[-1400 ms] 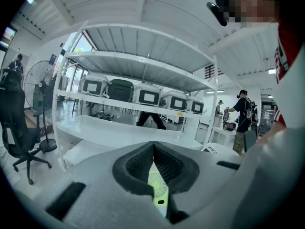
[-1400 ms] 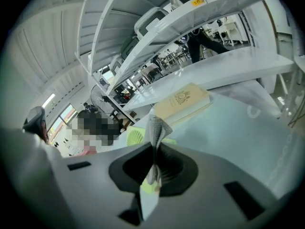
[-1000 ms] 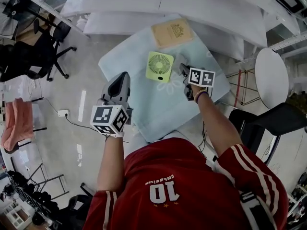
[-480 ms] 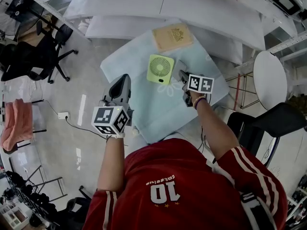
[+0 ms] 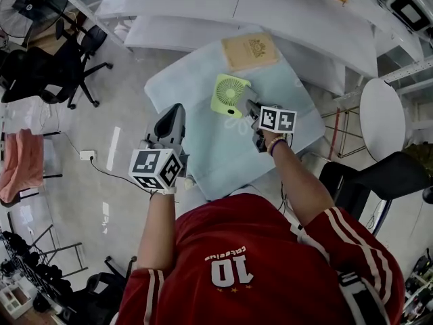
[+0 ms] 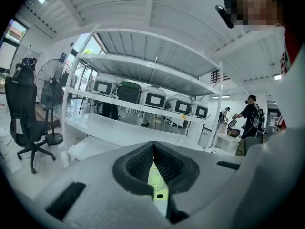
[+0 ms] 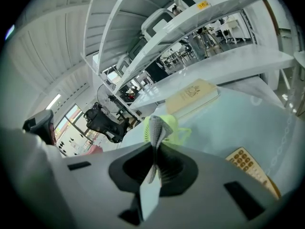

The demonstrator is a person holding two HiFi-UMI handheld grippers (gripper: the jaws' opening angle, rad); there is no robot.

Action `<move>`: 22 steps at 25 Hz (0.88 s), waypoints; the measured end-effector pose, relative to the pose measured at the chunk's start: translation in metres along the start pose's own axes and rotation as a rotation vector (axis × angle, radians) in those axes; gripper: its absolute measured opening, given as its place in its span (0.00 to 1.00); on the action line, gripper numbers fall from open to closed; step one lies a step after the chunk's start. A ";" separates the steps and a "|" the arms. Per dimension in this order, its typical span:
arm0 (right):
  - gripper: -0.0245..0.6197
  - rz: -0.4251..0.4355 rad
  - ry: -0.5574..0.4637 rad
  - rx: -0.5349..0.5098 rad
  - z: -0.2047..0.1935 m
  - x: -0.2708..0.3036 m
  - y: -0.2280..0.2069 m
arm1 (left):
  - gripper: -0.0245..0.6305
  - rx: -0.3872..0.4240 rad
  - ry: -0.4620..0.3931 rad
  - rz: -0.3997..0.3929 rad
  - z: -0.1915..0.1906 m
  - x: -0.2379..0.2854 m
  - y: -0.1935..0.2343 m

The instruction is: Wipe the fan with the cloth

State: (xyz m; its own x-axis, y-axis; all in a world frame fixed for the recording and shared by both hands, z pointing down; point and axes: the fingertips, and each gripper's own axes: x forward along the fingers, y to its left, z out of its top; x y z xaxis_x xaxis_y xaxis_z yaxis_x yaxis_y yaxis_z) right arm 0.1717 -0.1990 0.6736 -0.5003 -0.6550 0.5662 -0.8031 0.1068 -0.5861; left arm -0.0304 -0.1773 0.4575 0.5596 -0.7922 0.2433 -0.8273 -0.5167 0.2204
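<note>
Left gripper view: the fan [image 6: 157, 184] appears only as a narrow green strip in the slit of the left claw [image 6: 153, 151], whose body masks the rest. Right gripper view: the cloth [image 7: 156, 130] covers the fan's middle. A tan keypad object [image 7: 249, 166] is partly masked by the right claw [image 7: 155, 152], and its type cannot be told.

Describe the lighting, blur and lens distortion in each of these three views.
Head view: even, bright light, sharp, with glare streaks on the floor. Left gripper view: strong fisheye, dark corners, bowed shelving; the left tool up close is soft. Right gripper view: same fisheye, tilted; the cloth in the right tool is blurred, the green fan behind it pale and soft.
</note>
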 end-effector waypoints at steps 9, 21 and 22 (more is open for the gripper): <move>0.07 0.044 0.048 -0.037 -0.010 0.027 0.026 | 0.04 -0.001 0.006 0.033 -0.003 -0.009 0.010; 0.07 0.085 0.094 -0.068 -0.010 0.068 0.048 | 0.04 -0.009 0.026 0.089 -0.007 -0.019 0.031; 0.07 0.085 0.098 -0.069 -0.009 0.071 0.049 | 0.04 -0.011 0.029 0.094 -0.008 -0.019 0.032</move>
State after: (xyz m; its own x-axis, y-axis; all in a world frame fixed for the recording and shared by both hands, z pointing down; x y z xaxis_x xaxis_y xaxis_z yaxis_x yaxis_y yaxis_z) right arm 0.0941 -0.2335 0.6909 -0.5943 -0.5654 0.5719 -0.7749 0.2122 -0.5954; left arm -0.0672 -0.1763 0.4676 0.4812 -0.8272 0.2900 -0.8755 -0.4372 0.2057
